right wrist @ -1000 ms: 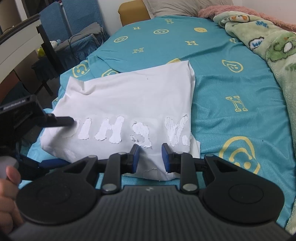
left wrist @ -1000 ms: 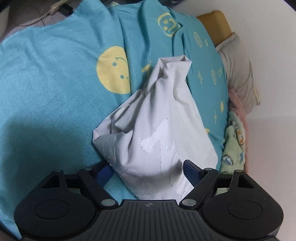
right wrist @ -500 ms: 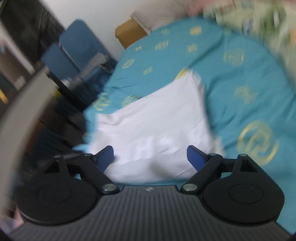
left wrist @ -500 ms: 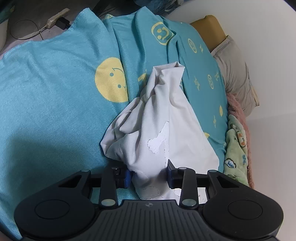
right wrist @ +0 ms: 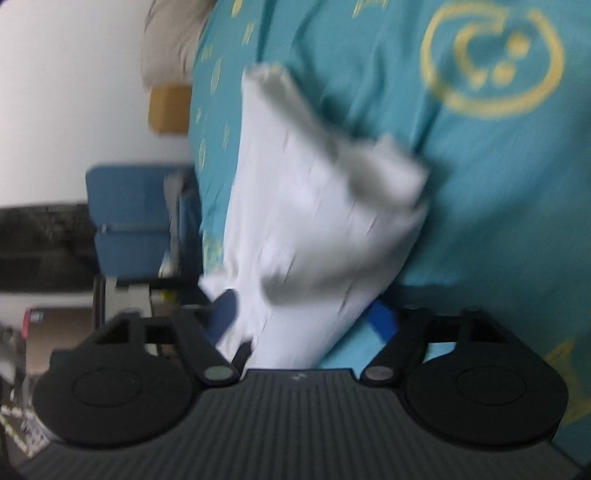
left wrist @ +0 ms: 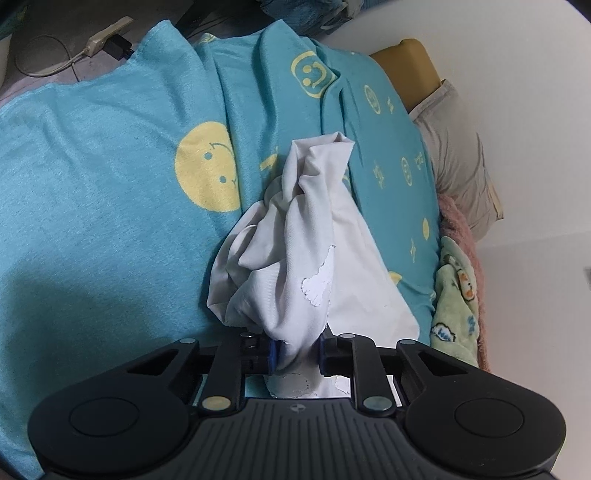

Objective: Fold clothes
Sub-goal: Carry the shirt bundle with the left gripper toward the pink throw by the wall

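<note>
Our left tool (left wrist: 295,352), tilted downward, is closing on the bunched white shirt (left wrist: 306,258); our rolled right tool (right wrist: 301,314) is closing around its other end, not yet pressing it.

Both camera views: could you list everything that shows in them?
white shirt: one, white with cracked print, bunched on the bed
bedspread: one, teal with yellow smileys, covering the bed
pillow: one, beige, at the bed's far end
fleece blanket: one, green, along the bed's edge
power strip: one, white, on the floor
chair: one, blue, beside the bed
left claw: black, closing on the shirt
right claw: black, closing, shirt between its jaws
</note>
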The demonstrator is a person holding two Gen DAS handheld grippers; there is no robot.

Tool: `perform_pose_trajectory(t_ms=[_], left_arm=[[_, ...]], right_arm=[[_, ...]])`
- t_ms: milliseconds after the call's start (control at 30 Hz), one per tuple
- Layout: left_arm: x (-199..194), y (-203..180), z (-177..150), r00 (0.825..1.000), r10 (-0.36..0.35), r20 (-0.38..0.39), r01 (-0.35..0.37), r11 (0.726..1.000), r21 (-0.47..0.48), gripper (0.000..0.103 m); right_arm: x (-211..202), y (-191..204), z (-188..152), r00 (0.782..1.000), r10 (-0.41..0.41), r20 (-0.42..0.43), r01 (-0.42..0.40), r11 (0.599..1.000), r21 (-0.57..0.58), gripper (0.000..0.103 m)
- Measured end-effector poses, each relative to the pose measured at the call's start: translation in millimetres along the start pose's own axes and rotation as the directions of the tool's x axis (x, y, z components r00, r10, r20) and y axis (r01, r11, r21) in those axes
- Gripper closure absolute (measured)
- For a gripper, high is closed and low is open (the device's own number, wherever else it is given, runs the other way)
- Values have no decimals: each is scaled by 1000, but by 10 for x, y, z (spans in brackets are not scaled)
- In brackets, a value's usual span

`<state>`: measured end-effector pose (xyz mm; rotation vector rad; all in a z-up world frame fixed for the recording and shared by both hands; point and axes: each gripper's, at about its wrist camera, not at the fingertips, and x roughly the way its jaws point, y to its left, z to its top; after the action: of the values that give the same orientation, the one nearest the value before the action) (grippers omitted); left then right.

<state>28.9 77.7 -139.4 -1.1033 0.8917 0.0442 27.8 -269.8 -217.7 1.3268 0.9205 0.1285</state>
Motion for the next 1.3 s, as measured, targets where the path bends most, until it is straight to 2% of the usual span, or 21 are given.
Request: perform_pose_trajectory(t_ms=[33, 67, 100, 200, 400, 567, 767, 900, 1067, 1167, 1300], left_arm=[[-11, -16, 4, 1000, -8, 2, 8, 1000, 0, 84], [-23, -33, 8, 1000, -17, 4, 17, 1000, 0, 84], [-37, -60, 13, 1000, -25, 3, 25, 1000, 4, 84], [-108, -162, 28, 999, -48, 0, 48, 999, 10, 85], [-339, -588, -42, 995, -92, -28, 94, 994, 64, 86], [-616, -1080, -338, 988, -137, -68, 144, 983, 117, 87], [-913, -1915, -839, 967, -206, -151, 233, 952, 198, 87], [-1031, -2578, -1235, 946, -241, -216, 292, 924, 248, 87], [-1108, -3544, -1888, 921, -266, -284, 353, 877, 324, 87], [-1054, -4117, -2372, 903, -287, -320, 400, 833, 382, 87], [-827, -4837, -3077, 876, -310, -371, 464, 752, 468, 87]], right_arm=[[-6, 6, 7, 1000, -4, 6, 4, 1000, -1, 46], [-10, 35, 4, 1000, -16, 12, 16, 1000, -25, 58], [-17, 70, -8, 1000, -18, 22, 20, 999, -50, 63], [-77, 181, -28, 999, -6, 49, 11, 995, -99, 73], [-480, 606, 15, 993, 24, 111, -3, 983, -184, 77], [-1072, 833, 69, 982, 57, 182, -18, 978, -208, 78], [-2048, 1151, 138, 945, 107, 308, -25, 965, -259, 79], [-2789, 1410, 291, 910, 115, 398, -8, 966, -260, 79], [-3759, 1624, 561, 838, 130, 530, 15, 965, -262, 79], [-4321, 1750, 792, 780, 131, 612, 53, 960, -273, 79], [-4934, 1809, 1202, 689, 149, 710, 103, 949, -299, 80]])
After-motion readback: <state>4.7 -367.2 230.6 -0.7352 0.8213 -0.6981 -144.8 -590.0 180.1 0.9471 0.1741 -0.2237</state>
